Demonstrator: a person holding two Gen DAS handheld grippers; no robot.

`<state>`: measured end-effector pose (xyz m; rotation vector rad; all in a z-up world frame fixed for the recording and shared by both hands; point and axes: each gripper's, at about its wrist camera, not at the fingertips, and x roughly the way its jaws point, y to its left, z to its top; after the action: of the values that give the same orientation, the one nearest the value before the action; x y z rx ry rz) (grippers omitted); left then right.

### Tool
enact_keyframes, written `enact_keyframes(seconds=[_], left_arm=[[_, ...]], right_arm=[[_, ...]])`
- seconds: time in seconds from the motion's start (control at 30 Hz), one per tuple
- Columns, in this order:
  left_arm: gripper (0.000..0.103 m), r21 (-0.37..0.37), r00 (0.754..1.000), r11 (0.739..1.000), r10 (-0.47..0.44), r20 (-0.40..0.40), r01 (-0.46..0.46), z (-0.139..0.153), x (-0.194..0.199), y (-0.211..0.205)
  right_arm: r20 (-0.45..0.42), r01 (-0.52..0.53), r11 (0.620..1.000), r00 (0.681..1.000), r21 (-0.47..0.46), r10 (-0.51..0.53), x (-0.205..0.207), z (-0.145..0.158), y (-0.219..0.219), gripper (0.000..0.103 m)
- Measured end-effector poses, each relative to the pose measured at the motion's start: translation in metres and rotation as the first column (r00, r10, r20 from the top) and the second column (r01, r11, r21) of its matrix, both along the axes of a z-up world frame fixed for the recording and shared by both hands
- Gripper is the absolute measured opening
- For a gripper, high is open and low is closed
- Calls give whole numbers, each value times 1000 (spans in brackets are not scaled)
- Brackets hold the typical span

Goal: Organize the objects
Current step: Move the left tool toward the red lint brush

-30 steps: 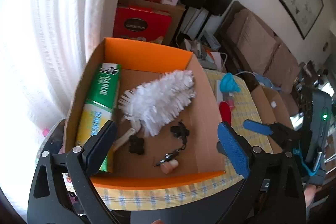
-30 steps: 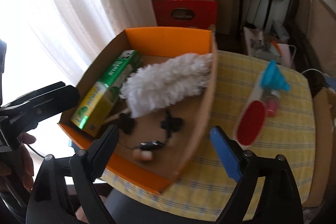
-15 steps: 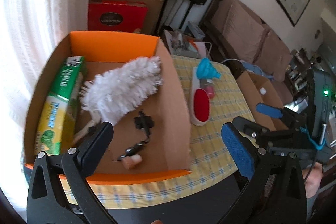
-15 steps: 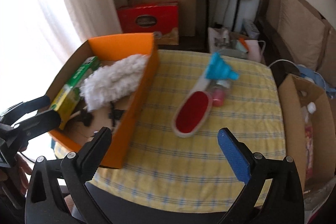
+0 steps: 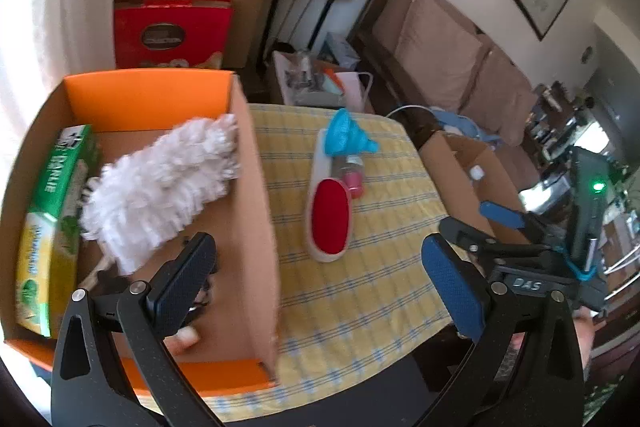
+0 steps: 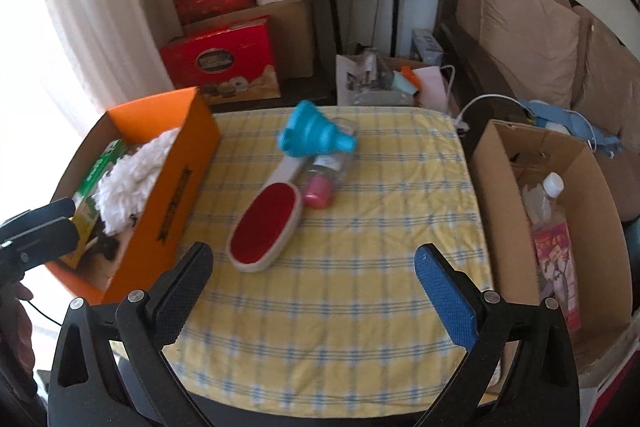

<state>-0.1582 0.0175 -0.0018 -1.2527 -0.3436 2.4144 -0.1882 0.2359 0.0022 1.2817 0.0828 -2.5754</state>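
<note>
Near the middle of the desk (image 6: 360, 287), right of the orange box (image 6: 176, 195), lie lint brush (image 6: 266, 223), funnel (image 6: 316, 133) and bottle (image 6: 320, 183), touching; left tongs (image 5: 316, 275) and right tongs (image 6: 314, 283) gape empty, so any grab risks nudging neighbours.

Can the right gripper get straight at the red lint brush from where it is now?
Probably yes. The right gripper is open and empty, the red lint brush lies just ahead on the tablecloth, and nothing sits between them.
</note>
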Motion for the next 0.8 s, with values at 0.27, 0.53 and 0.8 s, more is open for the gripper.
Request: enact_keyframes(seconds=[0.27,0.53,0.8], left_arm=[[103,-47,999,998,-44,-31,43,-14,1,39],[103,-119,995,990,-86,-54,79,-26,-1,73],[103,-148,993,983,-111,-30,106,-43,-12,102]], right_arm=[[29,36,999,999,-28,-35,-16,-17,28,102],[54,74,995,996,-73,-70,-25,-30,47,102],[70,116,986,992,-120,-108,-30,-36,68,102]])
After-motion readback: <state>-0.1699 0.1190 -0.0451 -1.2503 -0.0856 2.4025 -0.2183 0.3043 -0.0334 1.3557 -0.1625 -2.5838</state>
